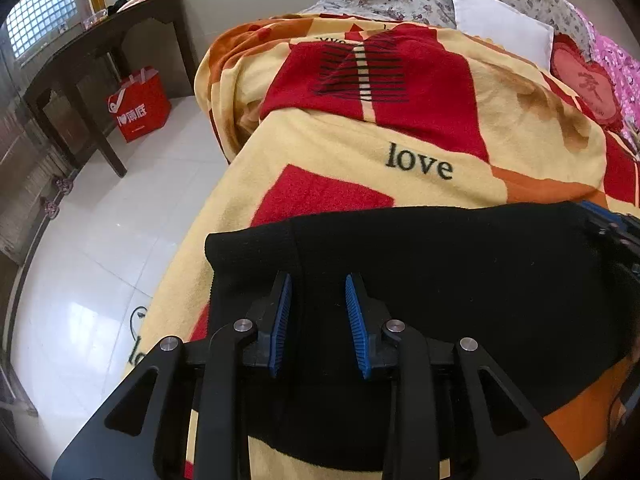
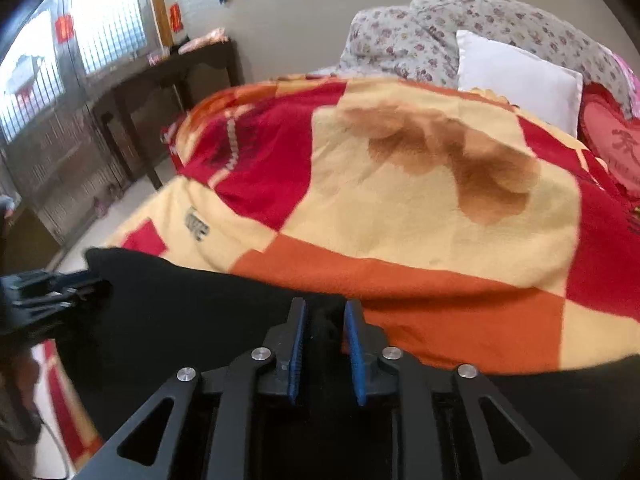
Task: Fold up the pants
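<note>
The black knit pants [image 1: 460, 272] lie flat across the fuzzy red, cream and orange blanket [image 1: 360, 148] on the bed, near its edge. The left tool [image 1: 318, 280] hovers over them with ribbed blue pads [image 1: 356, 324] spread apart. The right tool [image 2: 325, 308] pinches a fold of the dark cloth.

Pants [image 1: 440, 264] on blanket [image 1: 340, 148], pillow [image 1: 496, 28] behind

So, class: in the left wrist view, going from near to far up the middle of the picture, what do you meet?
left gripper → black pants → word "love" on the blanket → red patch with black stripes → white pillow
</note>
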The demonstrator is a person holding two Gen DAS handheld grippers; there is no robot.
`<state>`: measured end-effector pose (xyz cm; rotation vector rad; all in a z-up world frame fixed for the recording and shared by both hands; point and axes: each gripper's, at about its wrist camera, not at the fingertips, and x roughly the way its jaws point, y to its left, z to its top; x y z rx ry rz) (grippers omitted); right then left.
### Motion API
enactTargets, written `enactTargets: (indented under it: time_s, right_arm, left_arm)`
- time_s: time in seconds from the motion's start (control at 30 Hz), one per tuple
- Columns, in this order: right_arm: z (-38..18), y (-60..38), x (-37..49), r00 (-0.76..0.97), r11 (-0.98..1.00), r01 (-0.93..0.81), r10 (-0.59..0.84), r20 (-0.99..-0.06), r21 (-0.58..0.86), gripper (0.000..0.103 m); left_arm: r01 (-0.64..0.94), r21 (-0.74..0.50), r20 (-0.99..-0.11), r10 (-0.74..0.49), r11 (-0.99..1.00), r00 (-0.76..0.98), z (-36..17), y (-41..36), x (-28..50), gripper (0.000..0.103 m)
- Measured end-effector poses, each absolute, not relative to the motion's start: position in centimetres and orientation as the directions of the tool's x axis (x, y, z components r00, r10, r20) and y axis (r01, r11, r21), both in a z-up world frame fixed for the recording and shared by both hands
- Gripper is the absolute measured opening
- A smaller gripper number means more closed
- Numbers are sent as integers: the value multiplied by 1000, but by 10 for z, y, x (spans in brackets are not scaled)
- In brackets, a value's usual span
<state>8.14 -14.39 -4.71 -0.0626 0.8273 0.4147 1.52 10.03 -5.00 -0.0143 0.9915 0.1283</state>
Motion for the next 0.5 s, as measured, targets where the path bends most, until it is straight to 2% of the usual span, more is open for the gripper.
enactTargets:
  time_s: [0.17,0.27,0.37,0.5]
  right_arm:
    - [-25,-170,42,656,937,-342,295,-694,75,31]
    - [-29,-190,24,642,945,-316,280,-714,86,32]
    - [-38,-207,8,639,958,-280,238,-731,67,32]
    - [-49,-231,-6,638,969,-225,226,-736,103,33]
  left_arm:
    - [-84,14,-816,60,996,575,-33,83,8,27]
    - [-46,-6,-806,22,999,591,-26,65,6,27]
    - [8,-28,-815,-27,1000,579,-29,39,8,34]
    - [77,-38,-825,-75,996,560,-35,4,8,34]
